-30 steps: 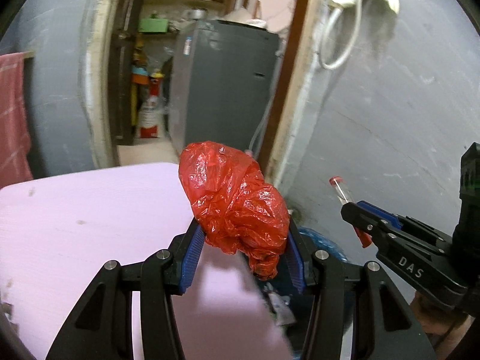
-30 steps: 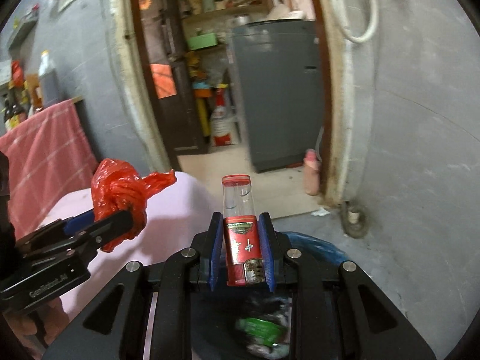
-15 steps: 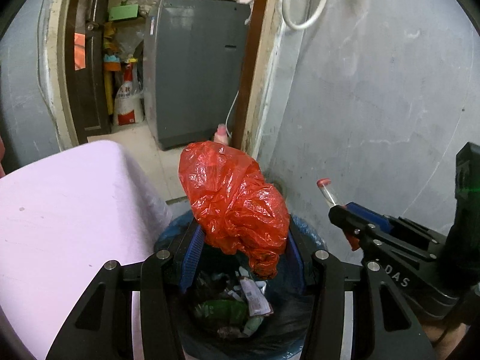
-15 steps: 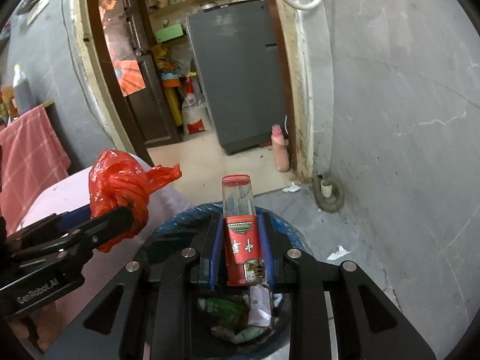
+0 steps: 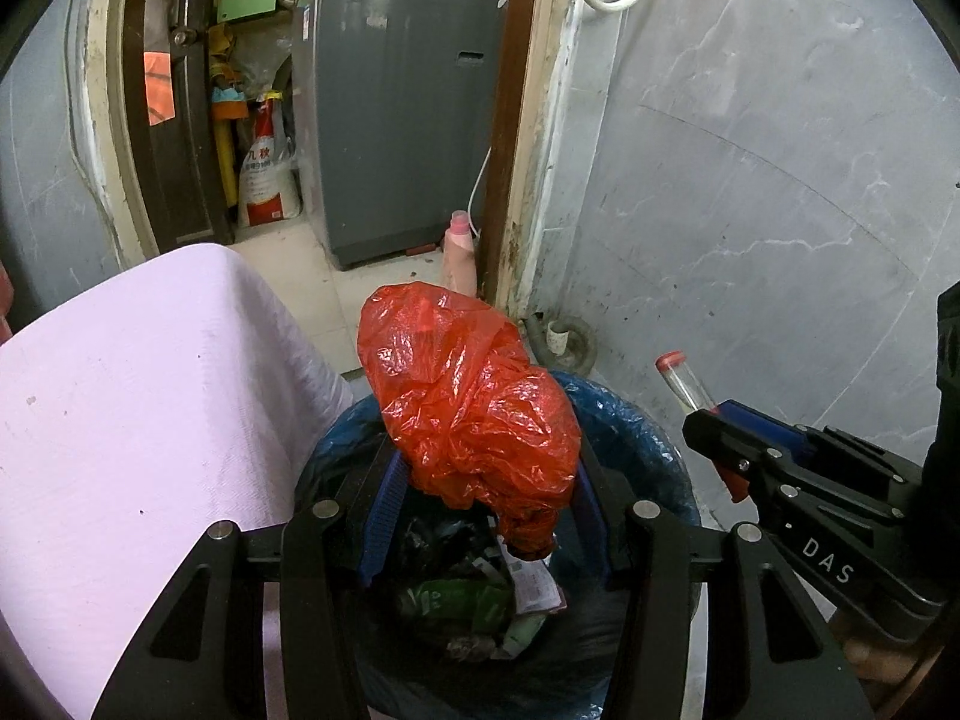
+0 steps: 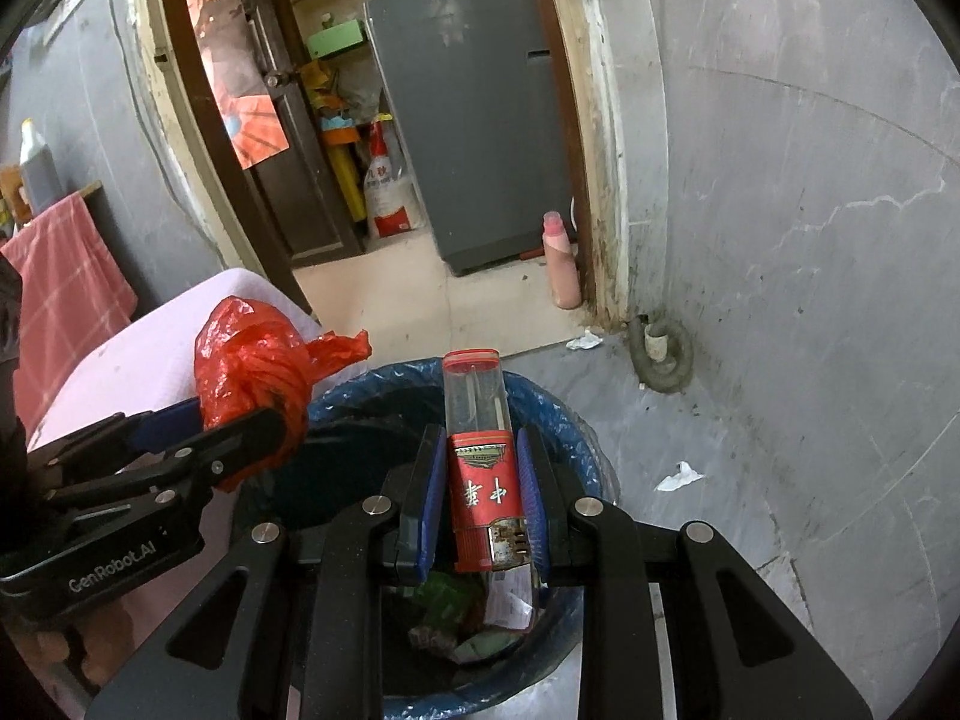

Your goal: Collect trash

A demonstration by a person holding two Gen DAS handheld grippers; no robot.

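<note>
Left hand-held gripper (image 5: 483, 504) clamps a crumpled glossy red plastic bag (image 5: 474, 402); right (image 6: 483, 510) grips a red-labelled clear lighter (image 6: 483, 456).

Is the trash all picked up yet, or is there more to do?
Some trash already lies in the bin. Right now the left gripper holds a red plastic bag and the right gripper holds a lighter, both over the bin. Still left: dropping both in, plus paper scraps on the floor.
</note>
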